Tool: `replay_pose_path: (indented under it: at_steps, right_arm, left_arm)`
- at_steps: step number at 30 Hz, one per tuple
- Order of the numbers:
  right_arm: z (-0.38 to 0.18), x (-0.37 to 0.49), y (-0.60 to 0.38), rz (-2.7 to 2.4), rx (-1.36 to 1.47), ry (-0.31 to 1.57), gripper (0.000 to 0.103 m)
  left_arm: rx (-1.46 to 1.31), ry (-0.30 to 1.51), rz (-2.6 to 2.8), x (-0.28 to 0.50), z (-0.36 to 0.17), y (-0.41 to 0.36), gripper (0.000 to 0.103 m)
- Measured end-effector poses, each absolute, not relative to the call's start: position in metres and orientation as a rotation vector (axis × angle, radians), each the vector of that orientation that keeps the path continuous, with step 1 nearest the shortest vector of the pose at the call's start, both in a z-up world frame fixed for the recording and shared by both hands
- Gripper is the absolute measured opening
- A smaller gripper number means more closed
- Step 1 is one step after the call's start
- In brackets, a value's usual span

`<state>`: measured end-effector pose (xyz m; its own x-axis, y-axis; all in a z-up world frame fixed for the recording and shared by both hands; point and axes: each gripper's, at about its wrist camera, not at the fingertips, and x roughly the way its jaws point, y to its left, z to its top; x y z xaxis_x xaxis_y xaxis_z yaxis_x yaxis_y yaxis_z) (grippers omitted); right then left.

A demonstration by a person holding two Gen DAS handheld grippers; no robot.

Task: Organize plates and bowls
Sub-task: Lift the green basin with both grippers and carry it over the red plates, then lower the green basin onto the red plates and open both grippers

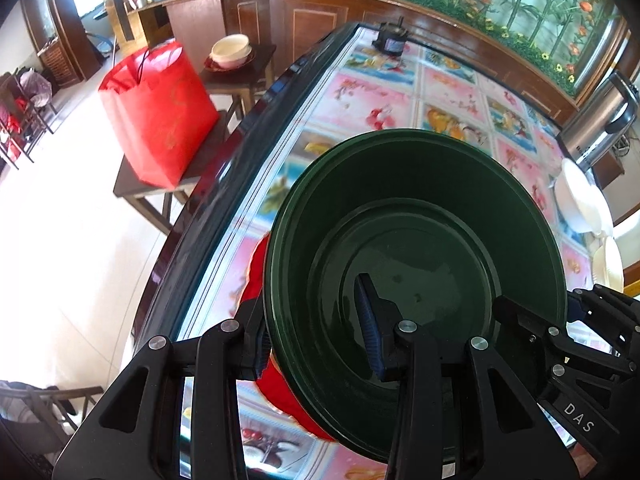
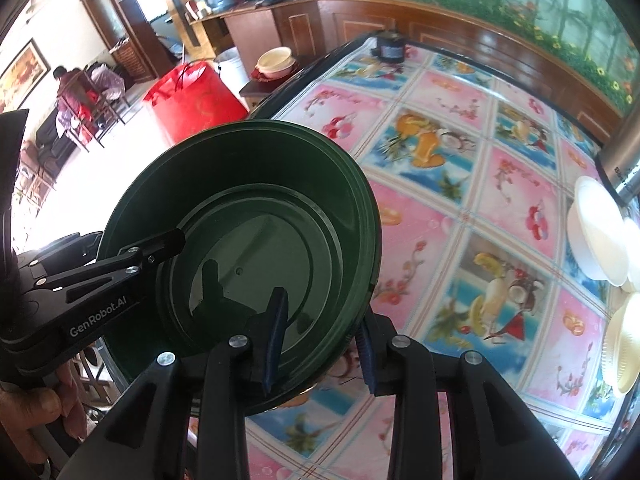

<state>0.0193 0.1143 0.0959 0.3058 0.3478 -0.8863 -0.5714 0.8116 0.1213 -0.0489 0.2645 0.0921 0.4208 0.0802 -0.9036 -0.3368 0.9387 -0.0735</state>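
Observation:
A dark green bowl (image 1: pixel 420 220) (image 2: pixel 248 208) hangs tilted over the near left part of the table, carried by both grippers. My left gripper (image 1: pixel 316 336) is shut on its near wall, one finger inside and one outside. My right gripper (image 2: pixel 320 344) clamps the opposite wall in the same way. Each gripper shows in the other's view, the right gripper (image 1: pixel 552 300) at the bowl's right rim and the left gripper (image 2: pixel 132 240) at its left rim. Something red (image 1: pixel 260 264) peeks out behind the bowl's left edge; what it is stays hidden. White bowls (image 2: pixel 596 232) and cream plates (image 2: pixel 620 352) stand at the table's right edge.
The table (image 2: pixel 500 184) wears a flowered plastic cloth. A dark jar-like object (image 1: pixel 390 40) sits at its far end, a steel urn (image 1: pixel 600 120) at the right. Left of the table are a red bag (image 1: pixel 156 112) on a stool and a cream bowl (image 1: pixel 230 50) on a side table.

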Motion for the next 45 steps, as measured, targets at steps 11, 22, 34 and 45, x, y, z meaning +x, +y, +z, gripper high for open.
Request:
replay_pose_path:
  at_steps: [11,22,34,45]
  right_arm:
    - [0.07,0.008,0.131,0.618,-0.275,1.148,0.033]
    - [0.054,0.008,0.134,0.594,-0.297,1.174,0.033]
    - [0.053,0.007,0.137,0.604,-0.284,1.177,0.045]
    - [0.055,0.008,0.132,0.607,-0.255,1.196,0.053]
  left_arm:
    - [-0.244,1.145,0.273,-0.059,0.072,0.269,0.037]
    - [-0.229,1.148,0.272,-0.058,0.061,0.265,0.037]
    - [-0.236,1.145,0.269,-0.061,0.059,0.269,0.037]
    - [-0.24,1.145,0.284,-0.063,0.06,0.271,0.039]
